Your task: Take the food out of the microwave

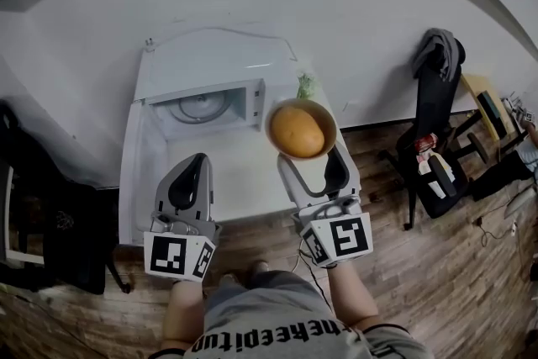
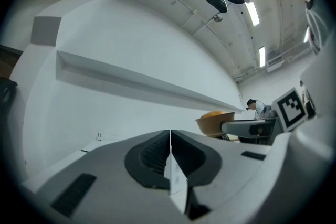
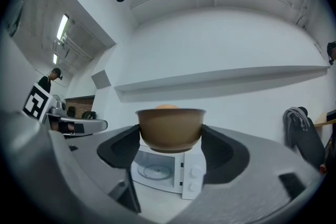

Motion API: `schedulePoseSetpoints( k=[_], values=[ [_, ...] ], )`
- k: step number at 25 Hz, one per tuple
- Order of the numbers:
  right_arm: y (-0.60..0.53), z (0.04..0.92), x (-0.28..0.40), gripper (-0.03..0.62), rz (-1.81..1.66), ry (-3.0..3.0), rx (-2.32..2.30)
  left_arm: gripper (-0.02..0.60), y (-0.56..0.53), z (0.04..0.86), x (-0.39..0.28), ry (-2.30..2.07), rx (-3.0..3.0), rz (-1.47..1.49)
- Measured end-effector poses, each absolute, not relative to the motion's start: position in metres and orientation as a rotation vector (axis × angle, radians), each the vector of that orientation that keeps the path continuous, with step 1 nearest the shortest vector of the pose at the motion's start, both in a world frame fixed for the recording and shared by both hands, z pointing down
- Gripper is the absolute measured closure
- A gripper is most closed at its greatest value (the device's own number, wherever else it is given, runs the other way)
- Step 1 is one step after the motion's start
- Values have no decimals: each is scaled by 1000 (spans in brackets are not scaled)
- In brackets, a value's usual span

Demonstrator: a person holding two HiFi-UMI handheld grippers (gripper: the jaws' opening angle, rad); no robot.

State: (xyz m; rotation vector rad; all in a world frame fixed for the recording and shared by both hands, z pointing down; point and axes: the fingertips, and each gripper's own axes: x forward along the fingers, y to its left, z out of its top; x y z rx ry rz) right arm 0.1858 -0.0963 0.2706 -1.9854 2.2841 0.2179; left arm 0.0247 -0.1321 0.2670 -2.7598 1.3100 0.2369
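My right gripper [image 1: 304, 149] is shut on a brown bowl [image 1: 302, 129] with a round orange bun [image 1: 296, 131] inside, held in the air right of the microwave. In the right gripper view the bowl [image 3: 170, 128] sits clamped between both jaws, with the bun's top [image 3: 167, 107] just over the rim. The white microwave [image 1: 208, 101] stands at the back with its door [image 1: 139, 155] swung open to the left and a bare glass turntable [image 1: 200, 107] inside. My left gripper [image 1: 192, 171] is shut and holds nothing, in front of the microwave; the left gripper [image 2: 170, 157] shows its jaws pressed together.
The microwave rests on a white table [image 1: 244, 172] against a white wall. A small green thing [image 1: 306, 85] lies behind the bowl. A black chair [image 1: 439, 109] with clothes stands at the right on the wood floor. A dark cabinet [image 1: 42, 223] stands at the left.
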Motion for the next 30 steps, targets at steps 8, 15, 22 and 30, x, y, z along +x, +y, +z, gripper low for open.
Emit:
schedulePoseSetpoints(
  k=[8, 15, 22, 30],
  values=[
    [-87, 260, 165, 232, 217, 2230, -2002, 572, -124, 261, -9, 1297, -2768, 225],
    [-82, 258, 147, 232, 224, 2218, -2011, 572, -120, 258, -26, 1279, -2771, 238],
    [-81, 254, 137, 232, 228, 2212, -2012, 572, -119, 256, -34, 1262, -2778, 250],
    [-84, 253, 129, 232, 242, 2221, -2009, 572, -122, 256, -38, 1255, -2786, 250]
  ],
)
